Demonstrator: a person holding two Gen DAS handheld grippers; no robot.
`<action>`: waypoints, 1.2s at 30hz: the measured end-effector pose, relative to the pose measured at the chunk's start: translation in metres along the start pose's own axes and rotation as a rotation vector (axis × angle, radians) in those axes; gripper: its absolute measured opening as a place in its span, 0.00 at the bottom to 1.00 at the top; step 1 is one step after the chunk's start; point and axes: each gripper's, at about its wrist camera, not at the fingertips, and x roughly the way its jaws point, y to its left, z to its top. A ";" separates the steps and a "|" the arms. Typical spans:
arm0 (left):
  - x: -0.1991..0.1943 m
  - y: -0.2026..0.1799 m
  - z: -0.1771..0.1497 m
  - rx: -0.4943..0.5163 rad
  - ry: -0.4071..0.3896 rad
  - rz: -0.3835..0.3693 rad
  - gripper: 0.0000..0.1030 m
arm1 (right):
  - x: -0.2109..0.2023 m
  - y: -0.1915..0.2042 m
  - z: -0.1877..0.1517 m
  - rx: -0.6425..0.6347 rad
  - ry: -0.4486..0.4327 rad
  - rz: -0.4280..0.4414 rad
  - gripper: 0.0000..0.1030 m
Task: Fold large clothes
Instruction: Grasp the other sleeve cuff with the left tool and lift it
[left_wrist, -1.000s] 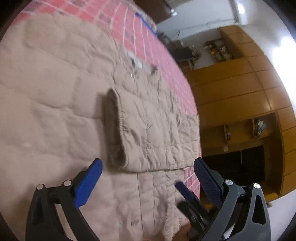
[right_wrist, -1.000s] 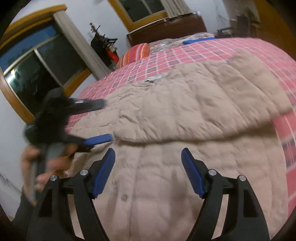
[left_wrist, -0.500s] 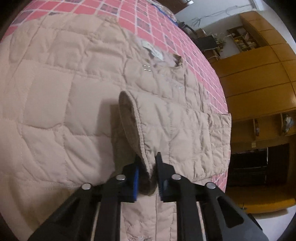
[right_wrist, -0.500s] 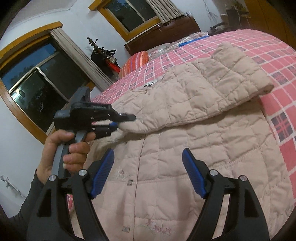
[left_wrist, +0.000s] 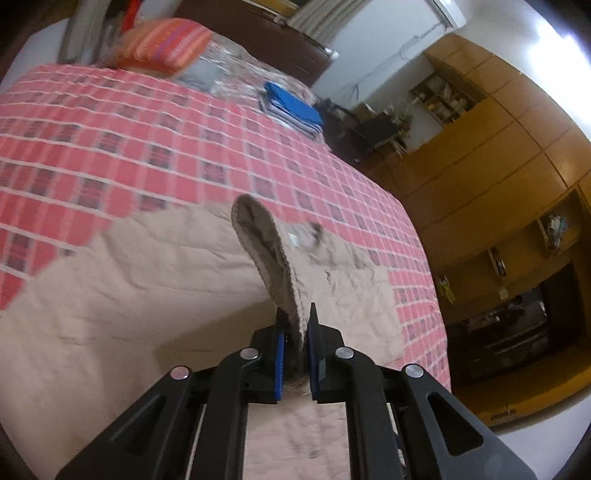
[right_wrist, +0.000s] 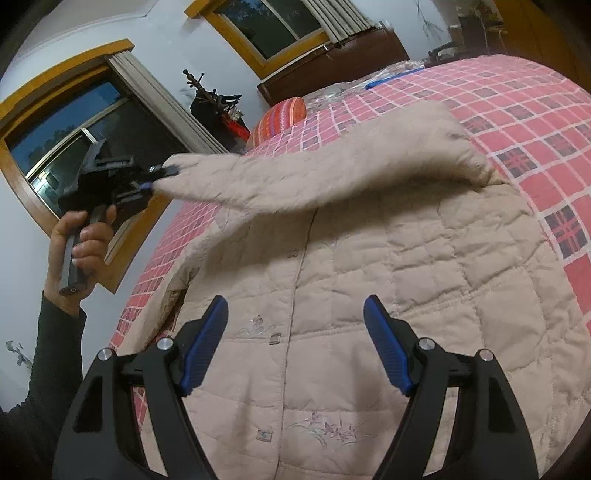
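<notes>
Left wrist: left gripper (left_wrist: 295, 343) hides clamped sleeve (left_wrist: 266, 251) cuff.

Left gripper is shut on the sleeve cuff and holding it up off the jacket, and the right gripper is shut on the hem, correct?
Not quite. The right gripper is open, its jaws spread wide above the jacket front and gripping nothing, as the right wrist view shows. The rest holds: the left gripper is shut on the sleeve cuff, lifted off the jacket.

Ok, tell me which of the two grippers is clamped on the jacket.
The left gripper: shut on the jacket's sleeve cuff. The right gripper hovers open.
</notes>
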 end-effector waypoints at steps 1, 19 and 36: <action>-0.001 0.010 -0.001 -0.009 0.004 0.006 0.09 | 0.001 0.000 0.000 0.000 0.002 0.002 0.74; 0.016 0.050 -0.034 -0.052 -0.065 0.110 0.55 | 0.007 0.013 0.006 -0.005 0.016 0.046 0.75; -0.058 0.109 -0.139 -0.218 -0.226 0.118 0.77 | -0.009 0.040 0.003 -0.052 -0.002 0.133 0.78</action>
